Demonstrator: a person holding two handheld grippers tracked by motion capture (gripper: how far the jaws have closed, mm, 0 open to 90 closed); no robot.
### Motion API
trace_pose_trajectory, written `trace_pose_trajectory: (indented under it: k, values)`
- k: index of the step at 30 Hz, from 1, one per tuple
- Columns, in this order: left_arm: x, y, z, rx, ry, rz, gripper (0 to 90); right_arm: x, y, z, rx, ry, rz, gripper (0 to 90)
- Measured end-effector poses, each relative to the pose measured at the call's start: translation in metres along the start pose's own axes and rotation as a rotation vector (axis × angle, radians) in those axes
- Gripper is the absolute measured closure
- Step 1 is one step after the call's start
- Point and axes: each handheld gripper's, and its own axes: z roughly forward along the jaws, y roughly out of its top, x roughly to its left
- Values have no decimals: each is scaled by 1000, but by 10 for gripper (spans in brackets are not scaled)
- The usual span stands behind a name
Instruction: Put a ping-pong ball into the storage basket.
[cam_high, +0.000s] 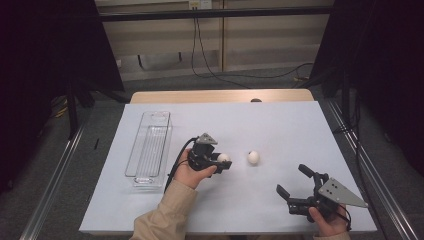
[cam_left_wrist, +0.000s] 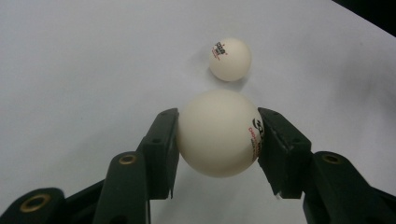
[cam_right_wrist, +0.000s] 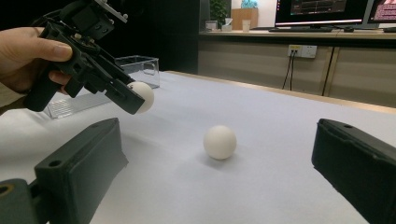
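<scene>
- The left gripper (cam_high: 223, 162) has its two jaws closed on a white ball (cam_left_wrist: 218, 133), one pad on each side, so the ball is pinched across its middle and cannot roll out.
- In the right gripper view that held ball hangs clear of the white table (cam_high: 280, 125), lifted above the surface, which suggests it is being carried, probably to the clear tray (cam_high: 150, 145) at the left.
- A second ball (cam_high: 253, 157) rests free on the table just right of the held one.
- The left hand (cam_high: 192, 172) grips its tool from behind, the jaws pointing right and tipped slightly down.
- The right gripper (cam_high: 295, 182) sits low at the near right, well apart from both balls, its jaws spread wide with nothing between them, seemingly waiting its turn.
</scene>
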Motion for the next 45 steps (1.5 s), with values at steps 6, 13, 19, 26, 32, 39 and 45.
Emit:
trace_pose_trajectory:
  k: [6,13,19,26,32,39,45]
  values:
    - [1,0,-1,3,0,-4,509,0,0,0,0,0,0,14]
    - [3,-1,-3,0,8,-14,509,0,0,0,-2,0,0,14]
    - [6,-1,-5,1,14,-17,509,0,0,0,-1,1,0,14]
    - [8,-1,-7,-2,15,-25,509,0,0,0,-1,2,-1,14]
    - [10,-1,-10,-3,30,-31,509,0,0,0,-1,1,1,14]
    - [12,-1,-12,-1,31,-33,509,0,0,0,1,2,-2,14]
    - [14,-1,-14,-5,33,-42,509,0,0,0,0,3,0,14]
